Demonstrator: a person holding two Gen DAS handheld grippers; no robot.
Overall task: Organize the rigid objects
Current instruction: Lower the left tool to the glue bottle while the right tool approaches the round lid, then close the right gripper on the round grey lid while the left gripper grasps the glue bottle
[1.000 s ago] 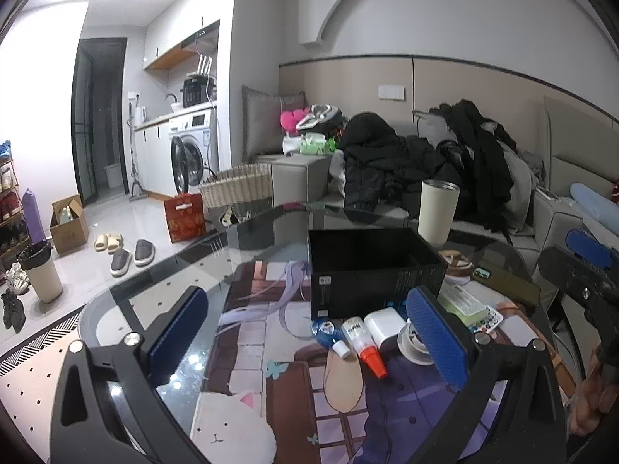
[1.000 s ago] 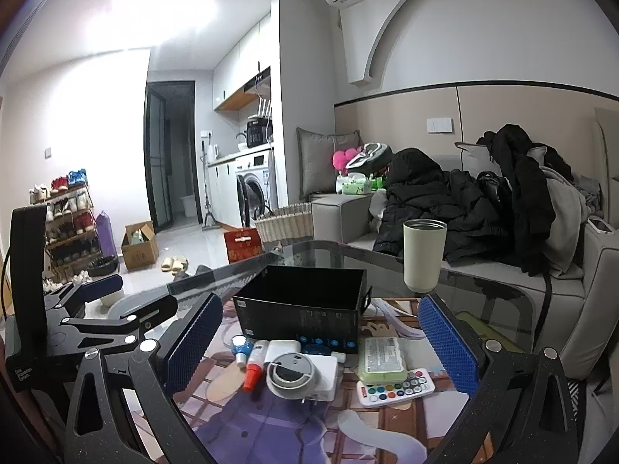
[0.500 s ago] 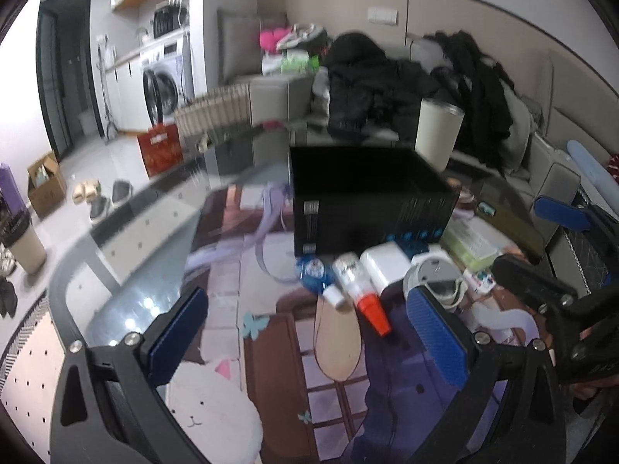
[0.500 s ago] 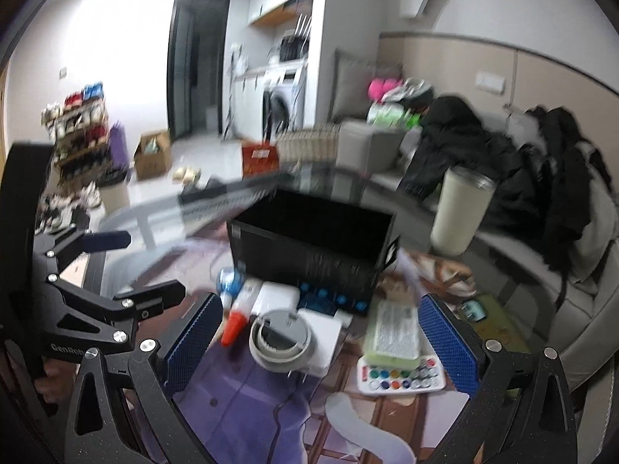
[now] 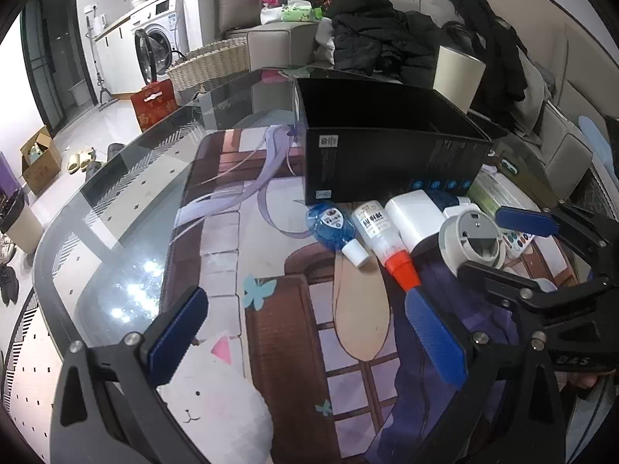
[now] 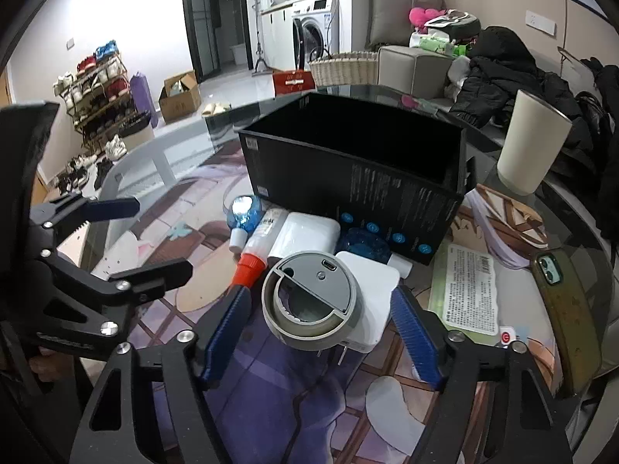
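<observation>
An open black box (image 5: 387,147) (image 6: 348,170) stands on the glass table. In front of it lie a blue bottle (image 5: 332,228) (image 6: 241,212), a glue bottle with a red tip (image 5: 383,239) (image 6: 255,247), a white charger (image 5: 414,216) (image 6: 301,236) and a round grey device (image 5: 472,239) (image 6: 309,301) on a white adapter (image 6: 371,297). My left gripper (image 5: 305,332) is open and empty, near the red tip. My right gripper (image 6: 321,332) is open, its fingers on either side of the round grey device.
A cream cup (image 6: 530,147) stands right of the box. A green card (image 6: 464,290), a phone (image 6: 565,309) and a small remote (image 5: 518,239) lie at the right. A printed mat (image 5: 271,309) covers the table. A sofa with dark clothes (image 5: 387,34) is behind.
Both grippers have tilted down and moved forward towards the items in front of the box. The right gripper now straddles the round grey device.
</observation>
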